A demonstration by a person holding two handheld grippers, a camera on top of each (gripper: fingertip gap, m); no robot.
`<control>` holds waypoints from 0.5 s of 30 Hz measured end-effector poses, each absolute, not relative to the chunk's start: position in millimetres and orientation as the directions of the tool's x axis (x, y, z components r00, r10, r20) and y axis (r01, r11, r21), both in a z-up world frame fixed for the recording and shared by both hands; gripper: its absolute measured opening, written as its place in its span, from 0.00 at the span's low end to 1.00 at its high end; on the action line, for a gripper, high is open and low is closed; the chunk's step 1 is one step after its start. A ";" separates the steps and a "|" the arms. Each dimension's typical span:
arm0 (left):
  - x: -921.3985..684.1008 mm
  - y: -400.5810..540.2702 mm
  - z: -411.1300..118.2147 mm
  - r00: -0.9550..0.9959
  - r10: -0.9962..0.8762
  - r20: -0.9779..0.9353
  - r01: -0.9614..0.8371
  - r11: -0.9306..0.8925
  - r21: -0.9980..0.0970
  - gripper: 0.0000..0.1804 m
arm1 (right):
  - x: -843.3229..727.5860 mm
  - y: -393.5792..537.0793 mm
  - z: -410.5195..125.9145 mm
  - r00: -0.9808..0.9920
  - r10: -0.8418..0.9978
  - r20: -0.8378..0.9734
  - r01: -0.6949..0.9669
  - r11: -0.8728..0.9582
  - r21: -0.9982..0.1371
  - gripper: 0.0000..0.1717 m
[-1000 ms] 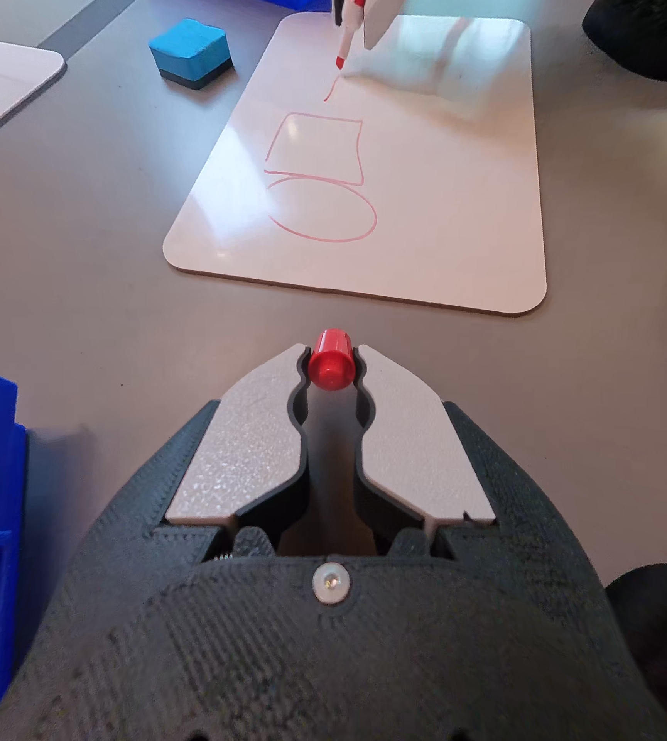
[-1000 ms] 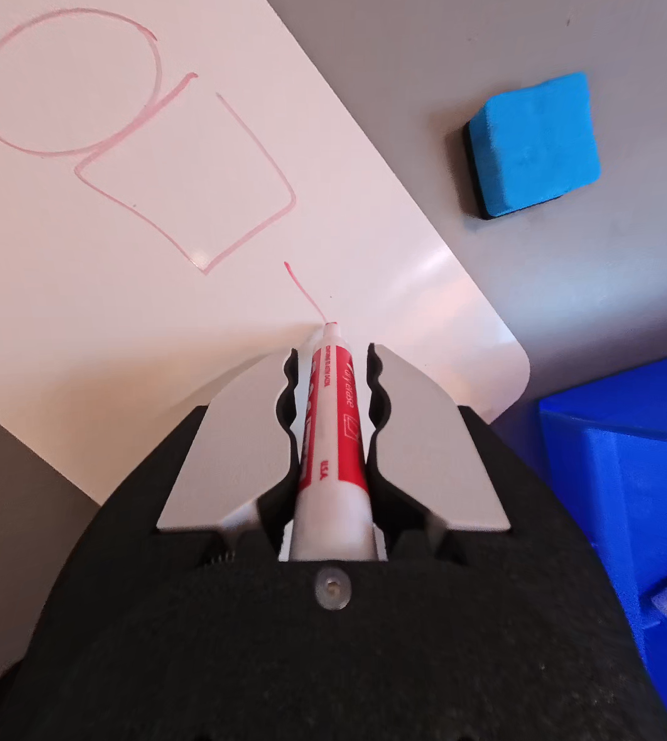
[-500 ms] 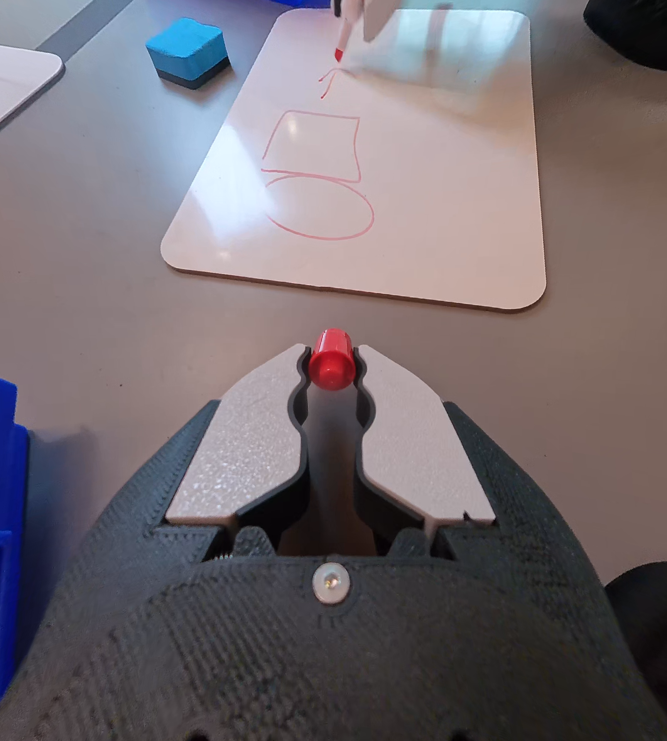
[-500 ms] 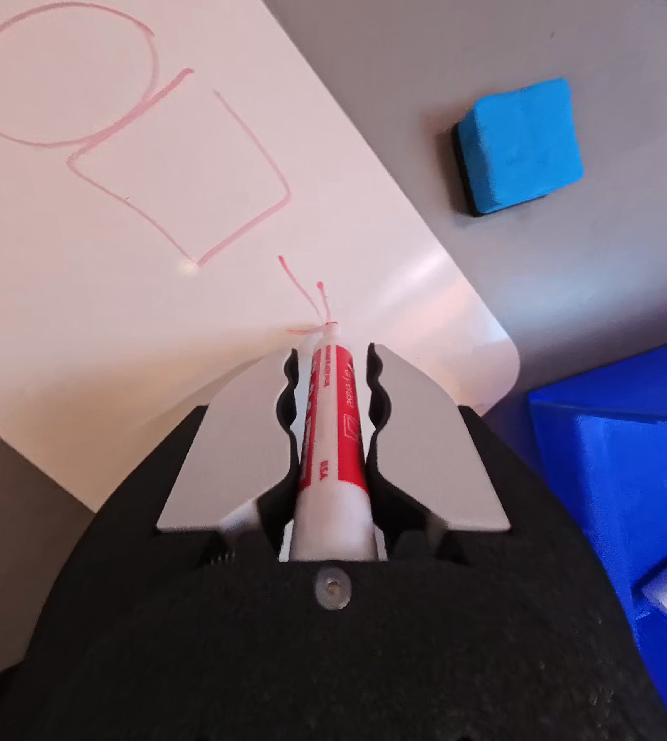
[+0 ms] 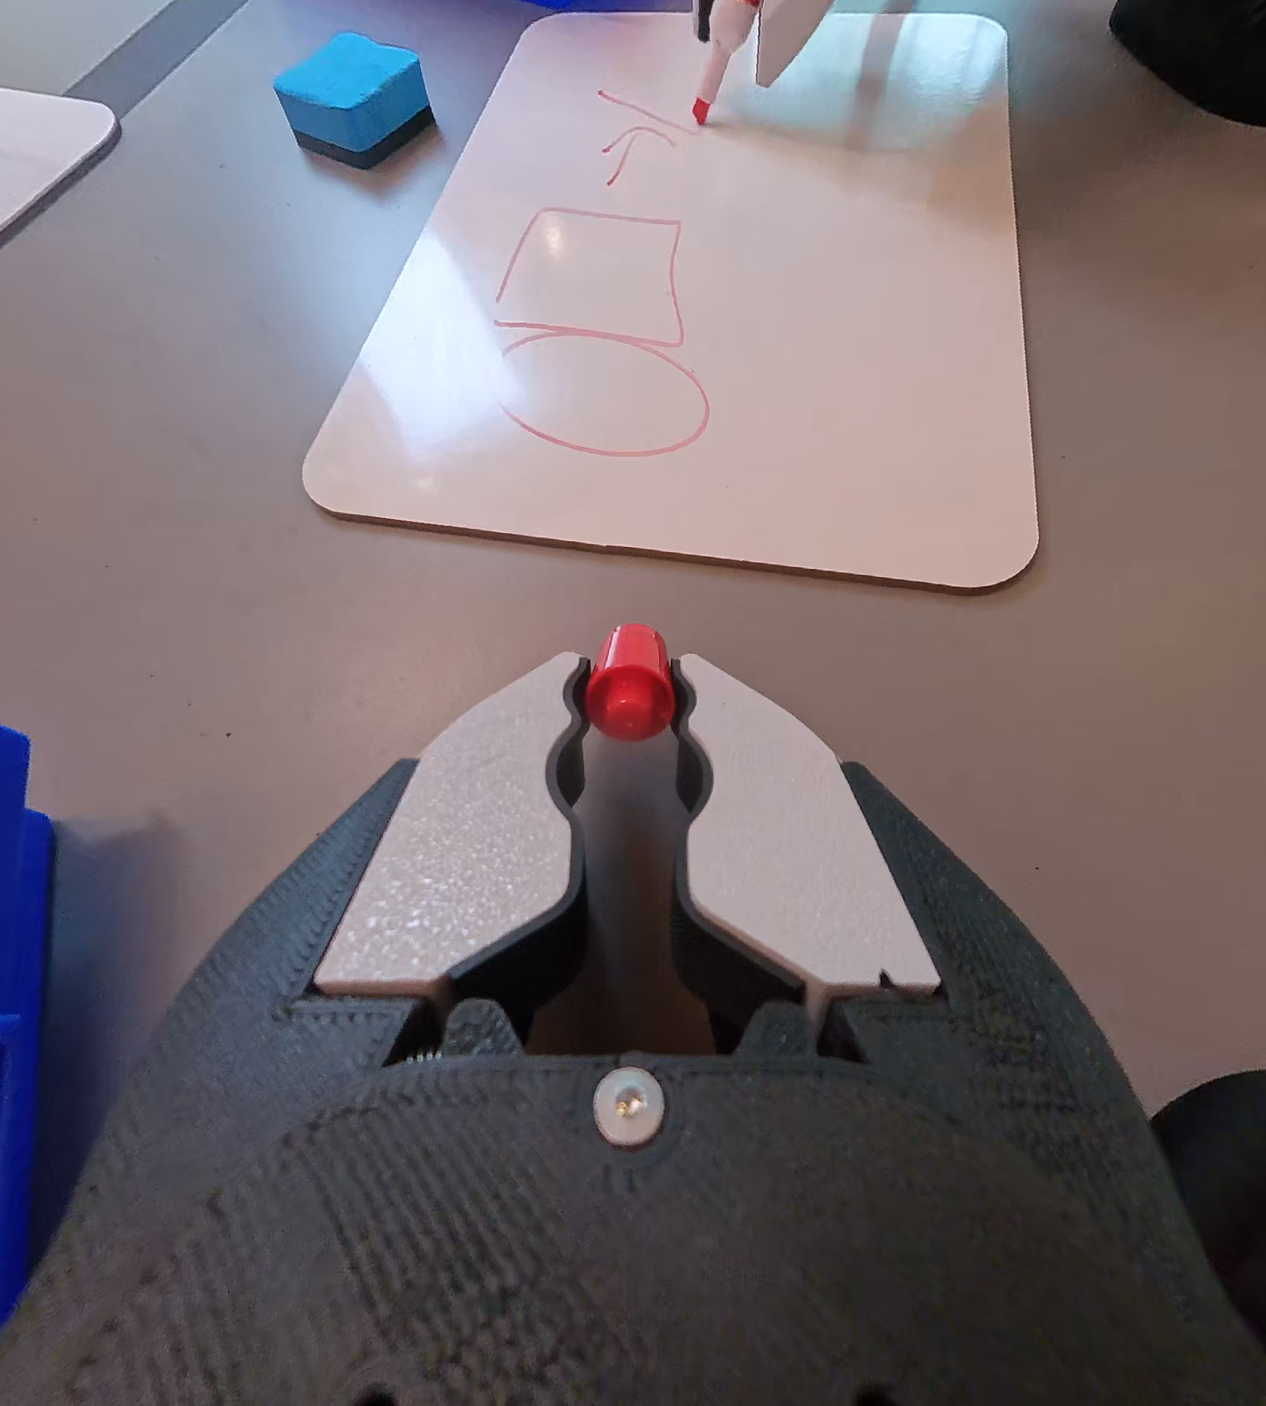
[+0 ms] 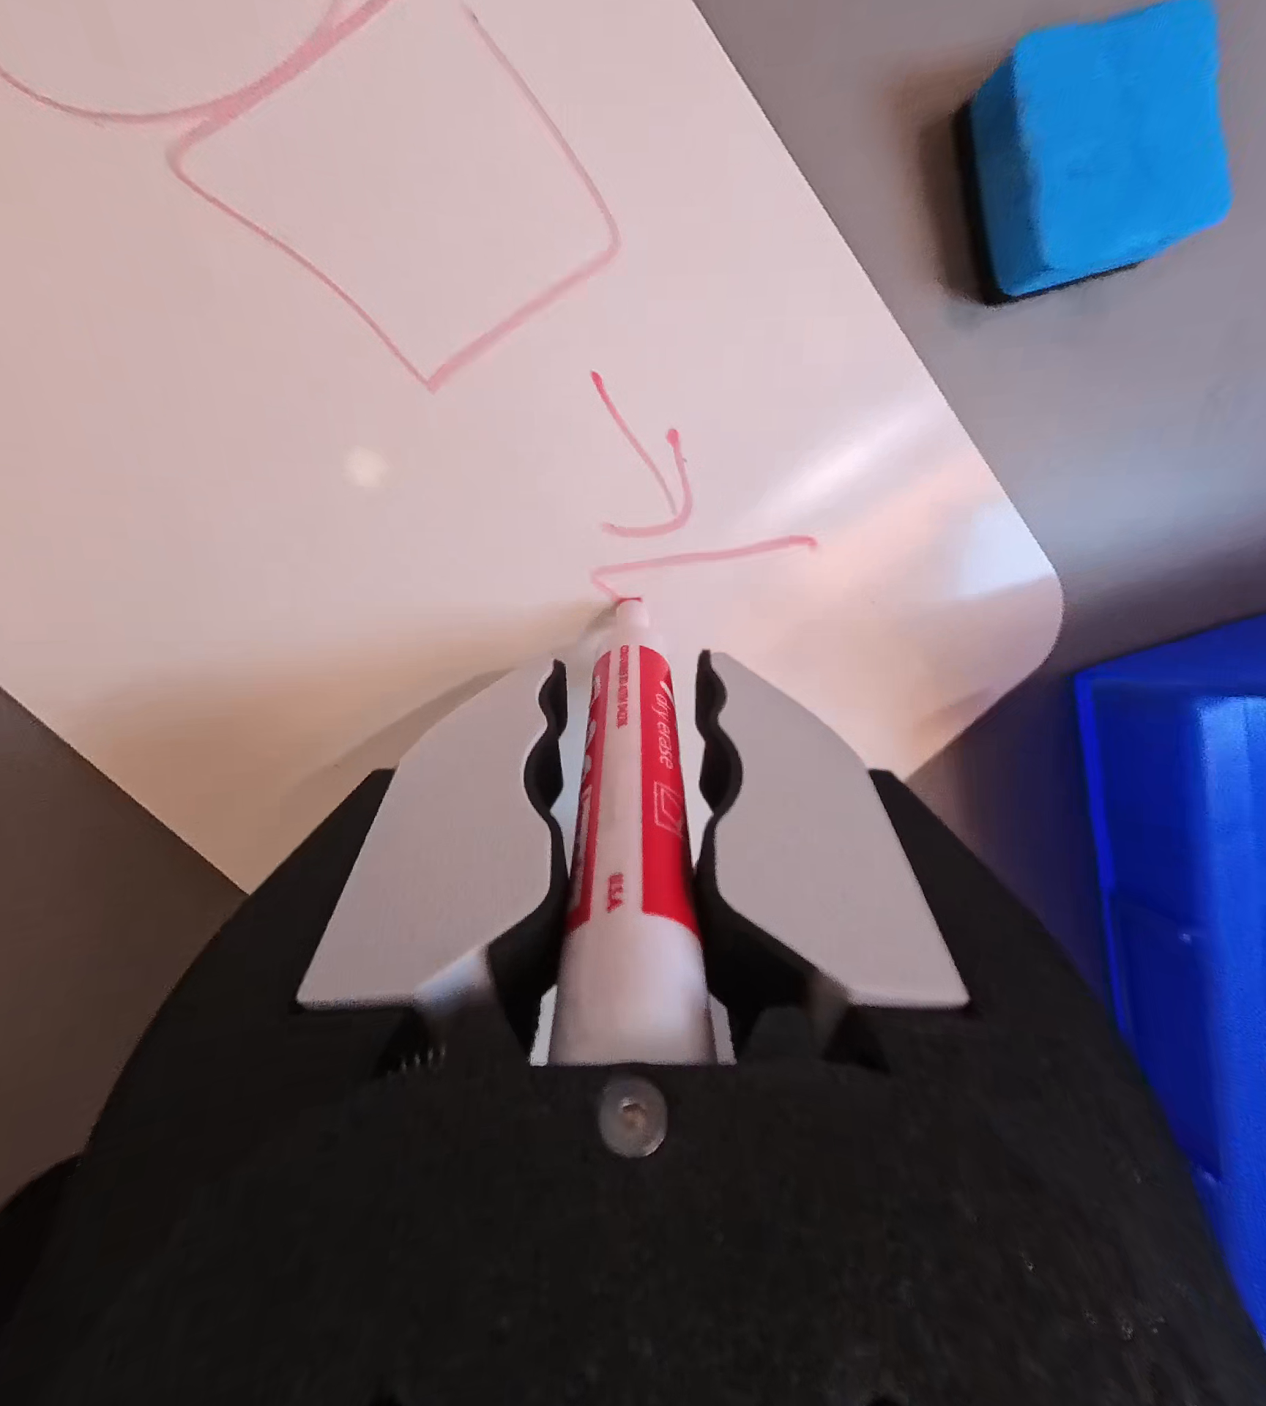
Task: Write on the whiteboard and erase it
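Pointing steeply down, the right gripper clamps a red-and-white marker, tip touching the white rounded whiteboard; the left gripper, nearly level, pinches the red plastic cap.

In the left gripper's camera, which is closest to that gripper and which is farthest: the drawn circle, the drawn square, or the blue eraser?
1. The drawn circle, on the whiteboard's near part, straight ahead of the left gripper.
2. The drawn square, just beyond the circle.
3. The blue eraser, off the board, far left.

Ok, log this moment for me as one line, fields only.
phase: writing | right gripper: red marker clamped, tip on whiteboard | left gripper: holding red cap | blue eraser: untouched beside whiteboard
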State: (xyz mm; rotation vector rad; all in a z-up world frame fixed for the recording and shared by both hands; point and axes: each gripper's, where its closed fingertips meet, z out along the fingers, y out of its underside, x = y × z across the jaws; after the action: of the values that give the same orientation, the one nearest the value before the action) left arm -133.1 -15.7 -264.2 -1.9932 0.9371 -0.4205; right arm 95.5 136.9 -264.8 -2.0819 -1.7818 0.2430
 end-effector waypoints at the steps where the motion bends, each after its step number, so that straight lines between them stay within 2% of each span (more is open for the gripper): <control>1: -132.9 -15.9 -264.4 0.659 -0.750 -0.059 -0.458 -0.338 -0.822 0.11 | 105.2 145.3 -264.4 0.208 0.970 0.129 0.911 -0.144 -0.387 0.20; 5: -130.1 -15.6 -264.3 0.654 -0.754 -0.056 -0.460 -0.338 -0.821 0.11 | 130.0 170.0 -264.1 0.276 0.947 0.167 0.906 -0.199 -0.373 0.21; 8: -119.6 -16.4 -261.3 0.635 -0.772 -0.044 -0.450 -0.323 -0.832 0.11 | 101.9 189.0 -265.2 0.256 0.941 0.223 0.901 -0.148 -0.407 0.20; 10: -107.4 -16.5 -251.8 0.620 -0.783 -0.052 -0.425 -0.279 -0.861 0.11 | 82.3 190.3 -264.5 0.246 0.950 0.191 0.886 -0.141 -0.443 0.20; 12: -89.3 -15.9 -231.2 0.595 -0.803 -0.037 -0.348 -0.217 -0.912 0.11 | 71.4 182.8 -251.0 0.243 0.954 0.174 0.841 -0.118 -0.528 0.20; 15: -63.6 -17.7 -181.1 0.534 -0.832 -0.152 -0.220 0.037 -0.975 0.11 | 33.6 111.4 -196.3 0.108 0.992 -0.069 0.601 -0.120 -0.790 0.20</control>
State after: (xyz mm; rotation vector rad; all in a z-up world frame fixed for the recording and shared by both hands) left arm -63.6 -17.7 -181.1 -1.4980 0.9491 -0.5997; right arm 33.6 111.4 -196.3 -1.7925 -1.5537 0.8397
